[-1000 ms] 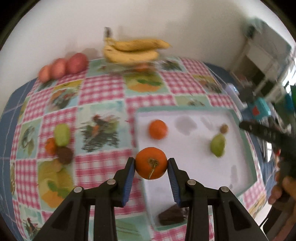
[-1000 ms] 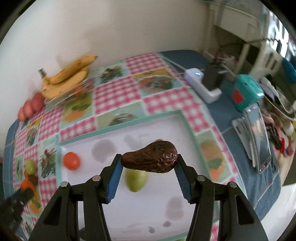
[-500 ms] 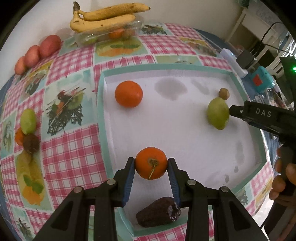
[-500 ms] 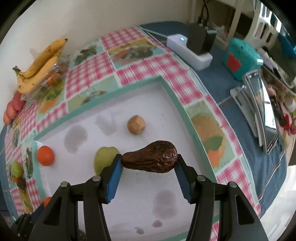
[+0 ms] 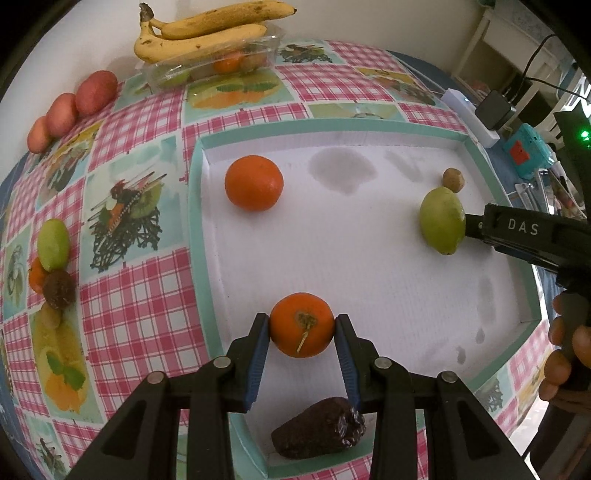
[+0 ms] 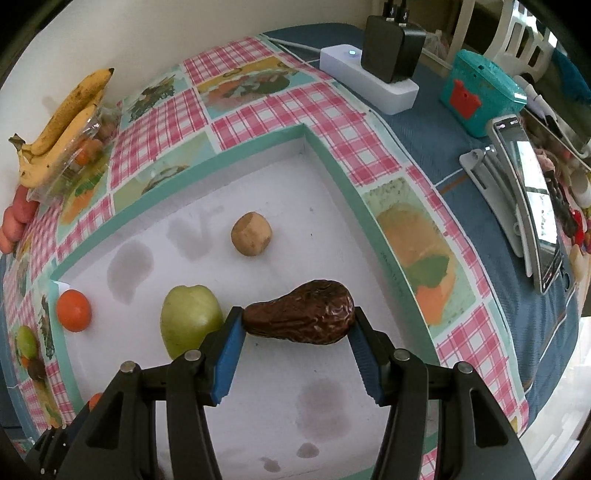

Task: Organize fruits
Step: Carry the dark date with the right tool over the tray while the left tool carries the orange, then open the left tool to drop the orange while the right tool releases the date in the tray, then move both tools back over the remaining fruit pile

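Observation:
My left gripper (image 5: 301, 334) is shut on an orange (image 5: 301, 325) and holds it over the near left part of the white tray (image 5: 195, 192). My right gripper (image 6: 298, 326) is shut on a dark brown wrinkled pear-shaped fruit (image 6: 301, 317) above the tray (image 6: 332, 158), just right of a green fruit (image 6: 190, 319). In the tray lie another orange (image 5: 254, 182), the green fruit (image 5: 441, 219), a small tan fruit (image 5: 453, 180) and a second dark brown fruit (image 5: 317, 432) at the near edge.
Bananas (image 5: 207, 35) lie on a clear plastic box (image 5: 218, 62) at the back. Red fruits (image 5: 74, 107) sit at back left. A small pile of fruits (image 5: 51, 266) lies left of the tray. A power strip (image 6: 369, 81), teal box (image 6: 480, 92) and phone (image 6: 532, 206) are right.
Both grippers have moved forward and lower over the tray with their fruits still held. The right gripper now sits closer to the green fruit.

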Demonstrator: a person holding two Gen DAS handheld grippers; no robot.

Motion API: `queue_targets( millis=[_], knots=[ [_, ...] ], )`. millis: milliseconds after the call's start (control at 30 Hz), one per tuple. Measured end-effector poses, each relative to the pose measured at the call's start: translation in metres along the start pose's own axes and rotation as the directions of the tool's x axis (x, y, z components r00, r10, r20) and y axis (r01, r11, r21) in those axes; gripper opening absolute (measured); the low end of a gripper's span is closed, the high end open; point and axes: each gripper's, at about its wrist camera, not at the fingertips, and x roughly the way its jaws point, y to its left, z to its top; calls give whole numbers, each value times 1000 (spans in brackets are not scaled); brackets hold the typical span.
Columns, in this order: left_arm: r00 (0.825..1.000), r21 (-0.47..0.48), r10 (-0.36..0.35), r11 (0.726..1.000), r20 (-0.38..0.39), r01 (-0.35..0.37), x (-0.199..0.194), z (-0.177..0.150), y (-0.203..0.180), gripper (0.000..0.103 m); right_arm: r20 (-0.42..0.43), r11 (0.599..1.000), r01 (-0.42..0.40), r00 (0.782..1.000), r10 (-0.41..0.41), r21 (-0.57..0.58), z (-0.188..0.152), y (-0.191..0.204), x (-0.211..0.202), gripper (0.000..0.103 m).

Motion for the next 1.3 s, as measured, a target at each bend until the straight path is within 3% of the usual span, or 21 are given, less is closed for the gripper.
queue_targets(
  millis=[567,667,833,867,1033,1100,1167,1300],
  knots=[
    [1000,34,-18,999,-2,18,-4,2,-3,41,-10,1000,11,1000,-11,4,3,1,4,58],
    [1000,43,-21,999,6,20,-7,3,-6,52,-10,1000,13,1000,-13,4,4,1,4,58],
    [999,56,-23,998,22,22,-15,7,-6,52,11,1000,24,1000,-24,2,6,0,-4,61],
    [999,53,-27,998,32,25,-20,9,-5,53,17,1000,24,1000,-24,2,6,0,-6,66],
    [997,45,-17,999,80,13,-39,9,1,66,54,1000,28,998,-28,-1,11,1,-18,70],
    [996,26,4,1000,93,-6,-46,10,9,69,67,1000,30,997,-29,-4,11,2,-22,70],
    [994,-18,33,999,100,-32,-52,11,22,81,83,1000,27,996,-26,-7,12,4,-28,70],
    [989,-121,105,988,101,-92,-59,11,53,88,114,999,26,993,-22,-30,10,8,-38,72]
  ],
)
